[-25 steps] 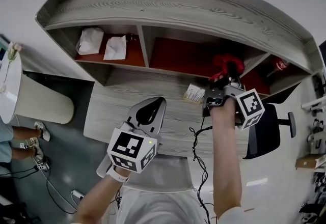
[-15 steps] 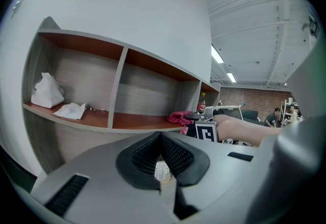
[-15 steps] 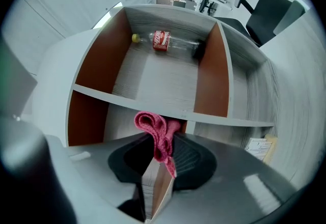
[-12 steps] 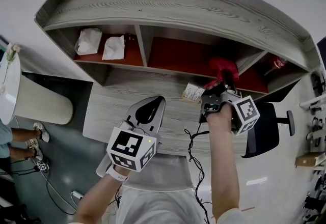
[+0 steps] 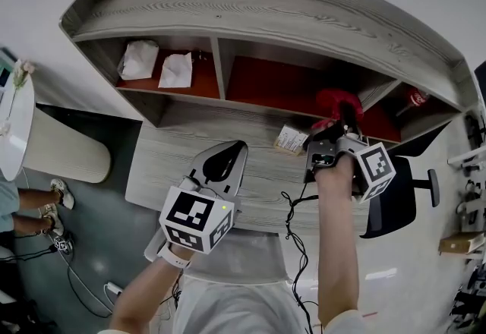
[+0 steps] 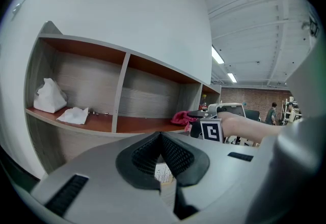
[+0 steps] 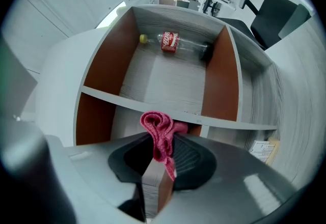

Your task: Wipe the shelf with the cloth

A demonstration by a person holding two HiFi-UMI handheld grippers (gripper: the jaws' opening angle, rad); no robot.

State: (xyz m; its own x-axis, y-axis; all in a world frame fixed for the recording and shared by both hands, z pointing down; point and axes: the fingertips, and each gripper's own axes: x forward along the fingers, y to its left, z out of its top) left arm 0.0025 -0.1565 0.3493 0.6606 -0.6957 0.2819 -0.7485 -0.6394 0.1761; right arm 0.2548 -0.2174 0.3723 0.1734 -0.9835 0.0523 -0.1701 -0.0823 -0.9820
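Note:
The grey wood shelf unit (image 5: 250, 107) with red-brown insides stands on the desk. My right gripper (image 5: 339, 121) is shut on a bunched red cloth (image 5: 338, 103) at the right end of the middle compartment, by its divider. In the right gripper view the cloth (image 7: 159, 129) sticks up between the shut jaws of that gripper (image 7: 163, 142), in front of the shelf board (image 7: 168, 106). My left gripper (image 5: 228, 154) hangs low over the desk, shut and holding nothing. In the left gripper view its pads (image 6: 175, 154) meet, with the red cloth (image 6: 181, 117) far off to the right.
Two crumpled white papers (image 5: 139, 59) (image 5: 176, 70) lie in the left compartment. A cola bottle (image 7: 175, 42) lies in the right compartment. A small printed box (image 5: 289, 139) sits on the desk under the shelf. A black chair (image 5: 395, 200) stands right; a cable (image 5: 292, 203) hangs off the desk.
My right gripper with the cloth has shifted slightly left along the middle compartment. The left gripper has stayed where it was.

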